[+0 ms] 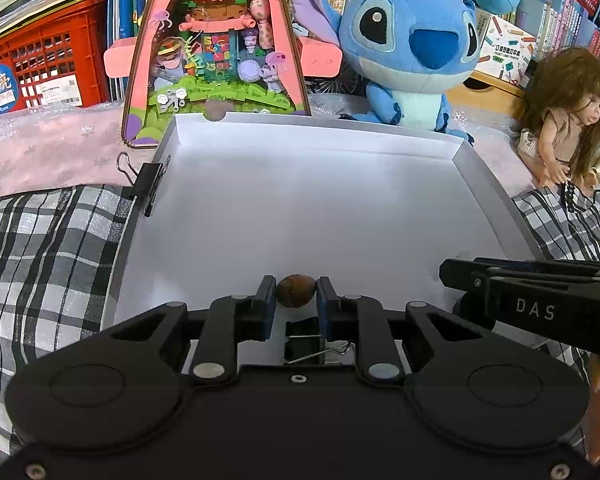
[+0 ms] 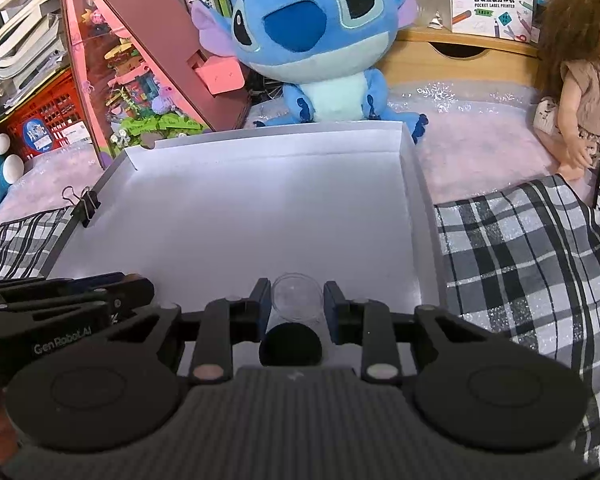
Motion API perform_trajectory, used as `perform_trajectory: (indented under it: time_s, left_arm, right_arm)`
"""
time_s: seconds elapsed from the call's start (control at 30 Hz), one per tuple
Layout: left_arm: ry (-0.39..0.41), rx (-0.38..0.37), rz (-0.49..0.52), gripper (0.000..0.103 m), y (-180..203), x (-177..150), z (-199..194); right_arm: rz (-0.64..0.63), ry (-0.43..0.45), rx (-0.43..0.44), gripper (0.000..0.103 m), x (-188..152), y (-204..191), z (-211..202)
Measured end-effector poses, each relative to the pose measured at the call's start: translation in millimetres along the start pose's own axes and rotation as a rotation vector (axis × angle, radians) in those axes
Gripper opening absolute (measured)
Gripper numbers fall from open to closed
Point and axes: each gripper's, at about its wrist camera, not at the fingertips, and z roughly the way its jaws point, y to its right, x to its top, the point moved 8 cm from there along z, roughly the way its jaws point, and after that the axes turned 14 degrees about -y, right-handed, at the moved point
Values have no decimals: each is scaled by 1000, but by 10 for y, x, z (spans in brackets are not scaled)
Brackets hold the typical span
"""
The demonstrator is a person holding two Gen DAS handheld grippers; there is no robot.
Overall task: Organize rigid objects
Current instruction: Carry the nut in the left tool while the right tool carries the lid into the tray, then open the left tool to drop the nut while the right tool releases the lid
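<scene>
In the left wrist view my left gripper (image 1: 296, 292) is shut on a small brown nut-like object (image 1: 296, 289), held just above the floor of a white box (image 1: 300, 208). Below it a black binder clip (image 1: 305, 338) lies on the box floor. My right gripper (image 1: 446, 276) reaches in from the right. In the right wrist view my right gripper (image 2: 298, 300) has its blue pads against a clear round container (image 2: 298, 298). A black round piece (image 2: 290, 346) sits directly under it; whether the two are joined I cannot tell. My left gripper (image 2: 140, 286) shows at the left edge.
A second binder clip (image 1: 148, 184) grips the box's left wall. Behind the box stand a pink triangular toy display (image 1: 220, 48), a blue plush (image 1: 412, 48) and a doll (image 1: 568, 120). Checked cloth (image 2: 532, 264) lies on both sides. A red crate (image 1: 48, 60) and books fill the back.
</scene>
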Motion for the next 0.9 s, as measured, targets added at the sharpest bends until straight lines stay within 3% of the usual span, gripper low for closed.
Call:
perform_trajectory:
  time_s: [0.3,0.37,0.43,0.9]
  left_arm:
    - [2,6,-4,22,-1,-2,-13]
    - [-1,2,-12,27,-9,6,-23]
    - [0,2,-18,35,-23,11,-36]
    - [73,21,11,51,-80,-116,-395]
  right_arm:
    - [-3,5,-4,38,-9,-5,10]
    - [-1,6,-1,53,-8,0,7]
    - [2,10,4,55,-3,2,-4]
    - [-40,80,10,76,-52,-35,-291]
